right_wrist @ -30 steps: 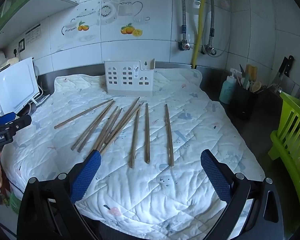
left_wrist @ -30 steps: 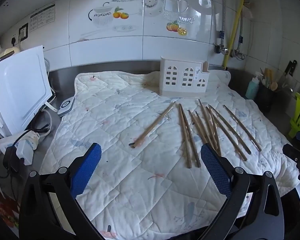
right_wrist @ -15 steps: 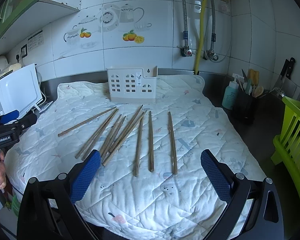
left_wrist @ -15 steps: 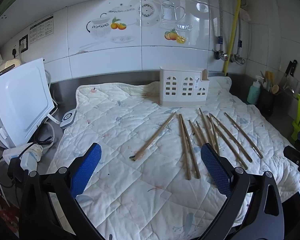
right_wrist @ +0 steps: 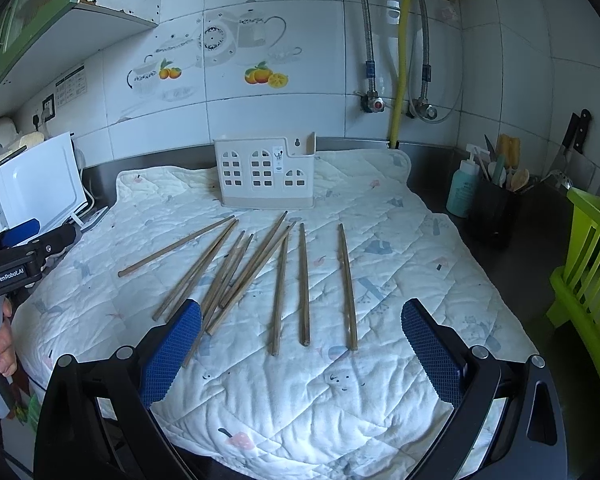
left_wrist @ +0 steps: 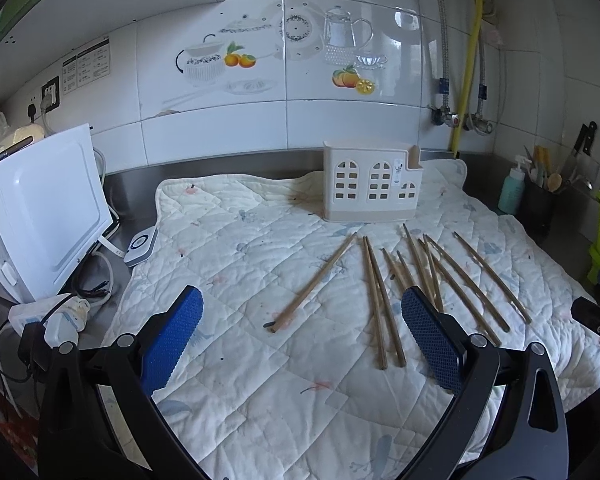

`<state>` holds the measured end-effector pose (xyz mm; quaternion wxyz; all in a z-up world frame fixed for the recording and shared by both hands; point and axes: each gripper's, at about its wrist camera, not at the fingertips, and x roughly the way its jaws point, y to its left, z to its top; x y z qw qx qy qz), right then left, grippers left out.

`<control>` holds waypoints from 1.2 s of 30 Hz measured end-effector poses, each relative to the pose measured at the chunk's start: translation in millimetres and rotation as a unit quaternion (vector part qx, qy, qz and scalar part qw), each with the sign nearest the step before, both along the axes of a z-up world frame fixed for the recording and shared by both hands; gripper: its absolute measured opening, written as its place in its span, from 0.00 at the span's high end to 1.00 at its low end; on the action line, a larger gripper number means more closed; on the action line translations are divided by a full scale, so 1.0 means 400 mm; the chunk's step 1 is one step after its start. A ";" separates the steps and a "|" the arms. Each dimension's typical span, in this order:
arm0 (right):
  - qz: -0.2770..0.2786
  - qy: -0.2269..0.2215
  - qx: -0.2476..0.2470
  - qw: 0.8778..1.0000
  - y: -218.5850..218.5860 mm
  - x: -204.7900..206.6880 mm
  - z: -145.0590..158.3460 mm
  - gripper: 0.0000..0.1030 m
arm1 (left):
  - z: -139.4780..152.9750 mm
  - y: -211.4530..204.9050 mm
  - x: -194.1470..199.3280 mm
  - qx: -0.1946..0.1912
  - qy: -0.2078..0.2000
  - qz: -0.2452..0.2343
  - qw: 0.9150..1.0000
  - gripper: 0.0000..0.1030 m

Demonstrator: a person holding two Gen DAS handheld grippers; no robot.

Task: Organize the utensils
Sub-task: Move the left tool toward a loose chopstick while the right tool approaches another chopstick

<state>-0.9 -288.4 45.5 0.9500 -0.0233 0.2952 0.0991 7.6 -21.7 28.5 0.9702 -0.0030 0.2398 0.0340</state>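
Both the left gripper [left_wrist: 302, 334] and right gripper [right_wrist: 301, 346] are hovering with jaws spread apart and empty over wooden chopsticks [right_wrist: 303, 284] lying scattered on a quilted mat [right_wrist: 400, 248] before a white utensil holder [right_wrist: 266, 174].

Brown chopsticks [right_wrist: 304, 284] on a white quilt [right_wrist: 400, 264] with faint pastel prints, cream holder [right_wrist: 266, 174], blue-padded fingers [right_wrist: 172, 352], perhaps lime-green rack [right_wrist: 588, 272].

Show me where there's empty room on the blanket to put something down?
Bare quilted mat lies between the lone chopstick and the white appliance, and along the near edge by both open grippers. It's crowded where the chopsticks fan out before the utensil holder.
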 end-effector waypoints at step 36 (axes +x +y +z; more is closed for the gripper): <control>-0.001 0.030 0.006 1.000 0.000 0.071 -0.055 0.07 | -0.087 0.055 0.083 0.006 0.033 -0.072 0.997 0.21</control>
